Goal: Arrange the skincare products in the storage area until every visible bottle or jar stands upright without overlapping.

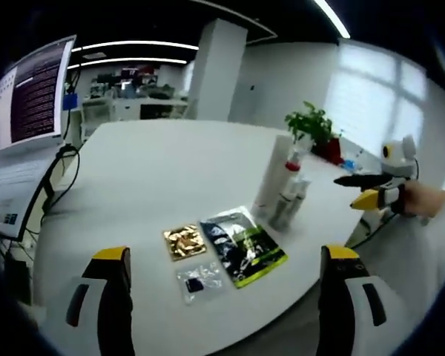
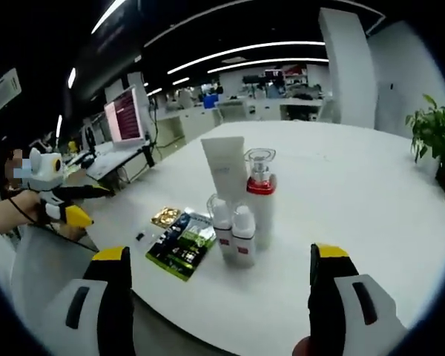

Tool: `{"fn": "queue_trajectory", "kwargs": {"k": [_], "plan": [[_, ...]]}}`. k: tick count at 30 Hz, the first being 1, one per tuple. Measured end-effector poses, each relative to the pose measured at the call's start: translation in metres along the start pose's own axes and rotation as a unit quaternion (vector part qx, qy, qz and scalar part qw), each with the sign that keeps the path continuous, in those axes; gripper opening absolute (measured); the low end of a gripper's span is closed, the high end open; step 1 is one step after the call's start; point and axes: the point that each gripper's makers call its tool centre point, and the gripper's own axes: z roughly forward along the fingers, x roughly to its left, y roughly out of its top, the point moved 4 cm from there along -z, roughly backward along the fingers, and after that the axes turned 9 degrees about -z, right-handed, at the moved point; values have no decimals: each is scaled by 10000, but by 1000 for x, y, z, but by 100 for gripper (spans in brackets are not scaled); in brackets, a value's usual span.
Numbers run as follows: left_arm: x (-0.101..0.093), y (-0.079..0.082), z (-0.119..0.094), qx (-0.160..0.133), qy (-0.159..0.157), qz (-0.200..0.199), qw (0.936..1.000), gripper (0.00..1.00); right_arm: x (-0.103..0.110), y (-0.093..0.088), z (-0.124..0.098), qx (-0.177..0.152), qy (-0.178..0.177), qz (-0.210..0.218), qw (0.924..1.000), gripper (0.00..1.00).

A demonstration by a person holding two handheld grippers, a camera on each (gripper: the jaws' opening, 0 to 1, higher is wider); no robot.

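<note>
- Left gripper (image 1: 224, 274): fingers wide apart, holding nothing.
- Right gripper (image 2: 219, 276): fingers wide apart, empty.
- Bottles (image 2: 233, 231) and tube (image 2: 225, 172) stand upright on the surface (image 2: 341, 193).

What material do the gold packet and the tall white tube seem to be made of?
Gold packet: probably metallic foil, shiny and crinkled, with bright reflections. Tall white tube: likely matte plastic, smooth and evenly white, without glare. The blur leaves both uncertain.
</note>
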Motion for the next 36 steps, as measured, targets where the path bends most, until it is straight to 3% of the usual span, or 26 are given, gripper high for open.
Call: {"fn": "queue_trajectory", "kwargs": {"k": [36], "plan": [[-3,-2,0,55,-30,145,9999,97,3,-3,2,182,32,-98,9998,99]]}}
